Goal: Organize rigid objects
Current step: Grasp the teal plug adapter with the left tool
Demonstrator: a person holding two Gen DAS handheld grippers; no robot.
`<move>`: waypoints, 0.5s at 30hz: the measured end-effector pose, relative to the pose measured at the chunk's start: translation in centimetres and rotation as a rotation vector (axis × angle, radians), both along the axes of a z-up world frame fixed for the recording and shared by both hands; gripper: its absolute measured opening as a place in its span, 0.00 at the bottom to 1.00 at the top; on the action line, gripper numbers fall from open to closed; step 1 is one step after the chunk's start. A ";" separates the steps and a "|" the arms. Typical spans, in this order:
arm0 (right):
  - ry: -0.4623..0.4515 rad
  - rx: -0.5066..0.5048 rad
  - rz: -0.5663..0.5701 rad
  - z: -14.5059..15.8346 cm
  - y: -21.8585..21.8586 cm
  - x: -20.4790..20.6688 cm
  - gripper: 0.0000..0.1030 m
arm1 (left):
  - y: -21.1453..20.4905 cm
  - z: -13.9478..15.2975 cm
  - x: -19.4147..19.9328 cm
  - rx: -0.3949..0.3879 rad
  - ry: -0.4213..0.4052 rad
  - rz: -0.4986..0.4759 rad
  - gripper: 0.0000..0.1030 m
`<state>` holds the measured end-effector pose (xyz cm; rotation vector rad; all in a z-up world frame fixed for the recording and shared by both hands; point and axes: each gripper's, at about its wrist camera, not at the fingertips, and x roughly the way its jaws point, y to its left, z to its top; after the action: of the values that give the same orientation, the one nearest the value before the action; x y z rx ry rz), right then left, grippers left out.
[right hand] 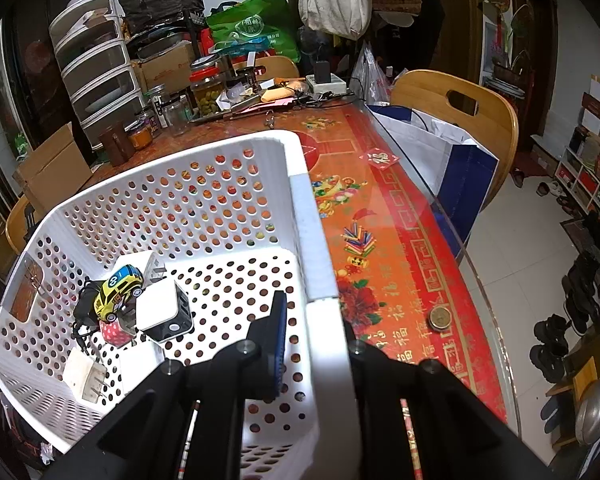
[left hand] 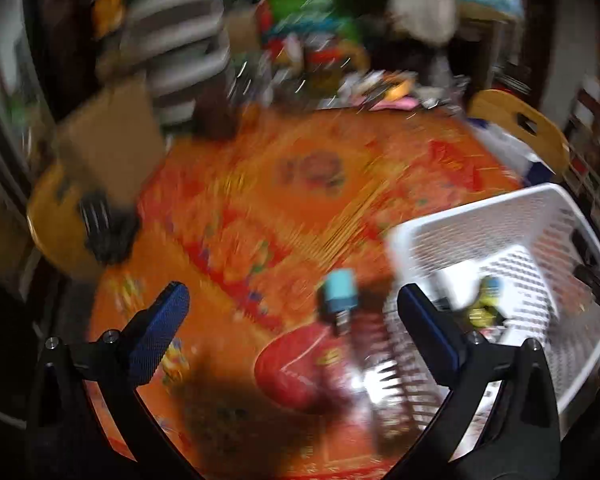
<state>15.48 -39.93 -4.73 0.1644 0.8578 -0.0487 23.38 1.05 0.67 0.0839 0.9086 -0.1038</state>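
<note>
A white perforated basket stands on the orange-red tablecloth; it also shows in the blurred left wrist view at the right. Inside lie a yellow toy car, a white cube charger, a white plug and a black cable. My right gripper is shut on the basket's right wall, one finger inside, one outside. My left gripper is open and empty above the table. A small light-blue USB device lies between its fingers, beside a red disc.
Jars, boxes, bags and a plastic drawer tower crowd the table's far end. A coin-like tin lies on the cloth near the right edge. A wooden chair with a bag stands to the right. Cardboard box at left.
</note>
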 end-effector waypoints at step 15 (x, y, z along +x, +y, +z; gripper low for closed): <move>0.016 -0.020 -0.022 0.2 -0.1 0.1 0.13 | -0.7 -11.5 5.8 -0.137 0.110 -0.118 0.98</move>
<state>15.60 -39.99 -4.52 0.1549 0.8716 -0.0790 29.21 0.40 -10.78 0.0043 1.0037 -0.2818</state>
